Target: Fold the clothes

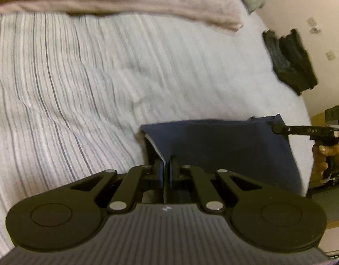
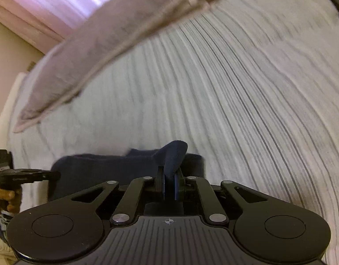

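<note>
Striped bedding (image 1: 81, 84) lies broad beyond the navy garment (image 1: 224, 141), both tools (image 1: 168, 165) (image 2: 169, 176) clamping its edges.

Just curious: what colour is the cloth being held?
Navy blue garment, clearest in the left wrist view.

Left gripper (image 1: 167, 165): jaws pinched together on navy cloth (image 1: 224, 145), fingers pointing to 12 o'clock in its own view.
Right gripper (image 2: 169, 176): jaws closed on a raised flap of the same cloth, fingers also at 12 o'clock.
Right hand (image 1: 326, 156): seen from the left wrist at 3 o'clock, fingers wrapped round the handle, gripper reaching in toward 9.
Left hand (image 2: 4, 198): seen from the right wrist at 9 o'clock, curled round its handle, gripper reaching toward 3.
</note>
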`<action>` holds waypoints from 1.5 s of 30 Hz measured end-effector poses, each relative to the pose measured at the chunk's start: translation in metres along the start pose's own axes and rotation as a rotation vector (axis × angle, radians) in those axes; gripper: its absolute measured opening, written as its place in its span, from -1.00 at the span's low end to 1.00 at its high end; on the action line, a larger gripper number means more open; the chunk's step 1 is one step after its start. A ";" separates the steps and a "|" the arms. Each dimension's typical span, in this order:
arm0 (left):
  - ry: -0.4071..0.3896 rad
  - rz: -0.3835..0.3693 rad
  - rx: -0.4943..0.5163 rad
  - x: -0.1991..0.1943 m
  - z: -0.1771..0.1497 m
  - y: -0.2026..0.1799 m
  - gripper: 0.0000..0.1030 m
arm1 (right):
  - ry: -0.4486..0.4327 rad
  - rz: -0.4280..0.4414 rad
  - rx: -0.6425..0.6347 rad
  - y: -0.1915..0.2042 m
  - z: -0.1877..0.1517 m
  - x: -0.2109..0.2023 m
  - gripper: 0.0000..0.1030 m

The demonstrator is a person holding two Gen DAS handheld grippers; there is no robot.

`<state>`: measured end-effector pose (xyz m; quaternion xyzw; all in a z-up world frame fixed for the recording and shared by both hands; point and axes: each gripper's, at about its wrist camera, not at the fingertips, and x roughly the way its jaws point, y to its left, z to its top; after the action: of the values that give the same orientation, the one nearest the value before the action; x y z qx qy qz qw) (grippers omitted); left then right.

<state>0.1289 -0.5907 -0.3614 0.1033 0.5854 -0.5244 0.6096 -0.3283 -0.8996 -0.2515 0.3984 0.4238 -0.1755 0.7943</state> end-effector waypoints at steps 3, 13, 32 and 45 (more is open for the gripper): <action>0.032 0.011 -0.021 0.011 0.003 0.005 -0.91 | 0.013 -0.017 0.006 -0.010 -0.001 0.004 -0.75; -0.053 0.118 -0.036 -0.017 0.024 0.014 -0.90 | -0.014 -0.054 -0.161 0.039 -0.034 -0.027 -0.12; 0.048 0.107 0.276 0.053 0.020 -0.031 -0.95 | -0.028 -0.171 -0.253 0.026 -0.018 0.005 -0.12; -0.023 0.119 0.304 -0.006 -0.008 -0.066 -0.93 | -0.054 -0.024 -0.203 0.085 -0.085 -0.049 -0.12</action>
<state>0.0748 -0.6097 -0.3265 0.2230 0.4851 -0.5712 0.6234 -0.3499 -0.7833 -0.1979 0.3058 0.4224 -0.1519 0.8397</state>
